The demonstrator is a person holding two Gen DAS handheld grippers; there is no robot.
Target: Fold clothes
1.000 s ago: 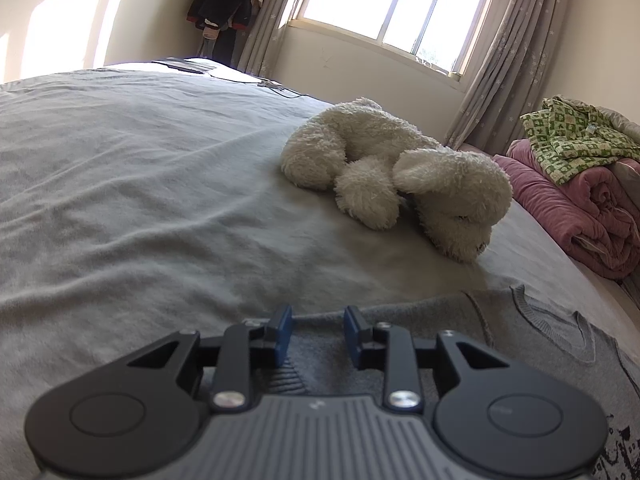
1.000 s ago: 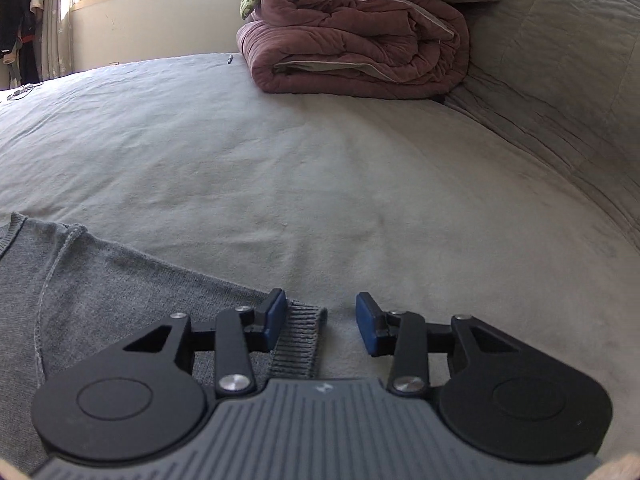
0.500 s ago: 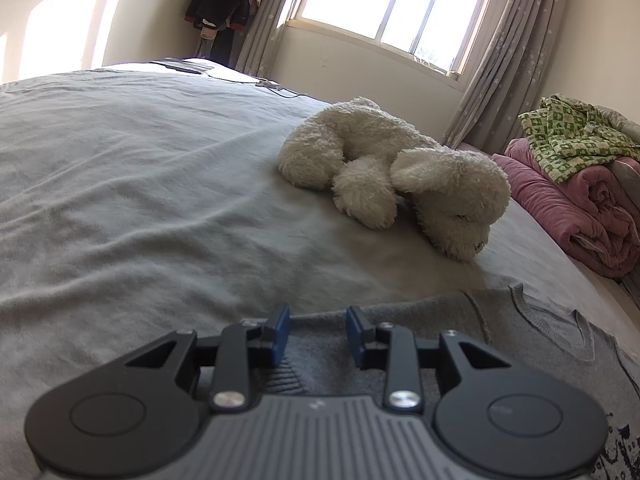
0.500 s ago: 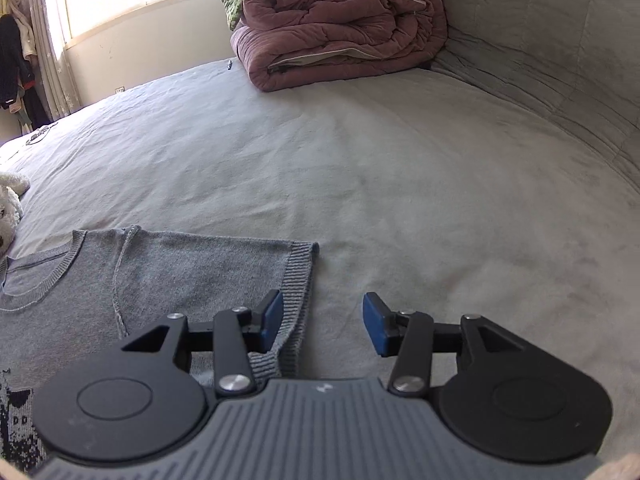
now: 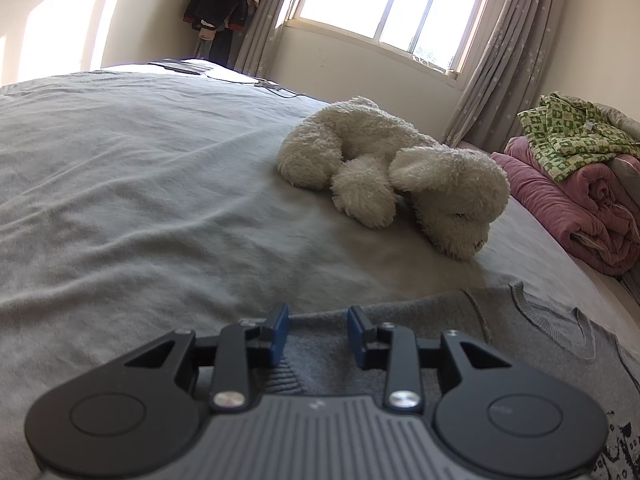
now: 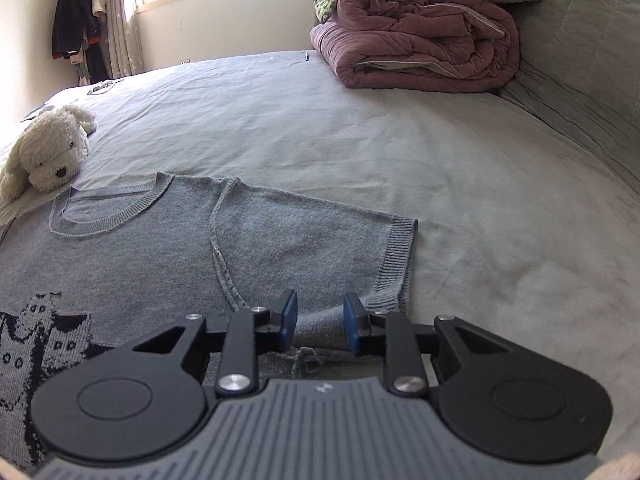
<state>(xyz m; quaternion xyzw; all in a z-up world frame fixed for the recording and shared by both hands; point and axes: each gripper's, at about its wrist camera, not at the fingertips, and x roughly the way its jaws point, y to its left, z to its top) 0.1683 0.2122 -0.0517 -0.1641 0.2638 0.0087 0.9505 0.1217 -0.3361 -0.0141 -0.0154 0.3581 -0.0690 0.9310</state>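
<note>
A grey knit sweater (image 6: 168,248) with a dark skyline print lies flat on the grey bed. Its short right sleeve (image 6: 332,248) with a ribbed cuff spreads out ahead of my right gripper (image 6: 319,322), which is open and low over the sleeve's near edge. In the left wrist view the sweater (image 5: 520,332) lies at lower right. My left gripper (image 5: 318,332) is open, its jaws on either side of the left sleeve's ribbed cuff (image 5: 284,376).
A white plush dog (image 5: 392,176) lies on the bed beyond the sweater's collar; it also shows in the right wrist view (image 6: 44,152). A folded pink quilt (image 6: 424,40) with a green patterned garment (image 5: 568,140) on top sits by the quilted grey headboard (image 6: 580,80).
My right gripper has pulled back and turned left, so the whole sleeve and collar are now in view, and its jaws have narrowed a little. My left gripper has barely moved.
</note>
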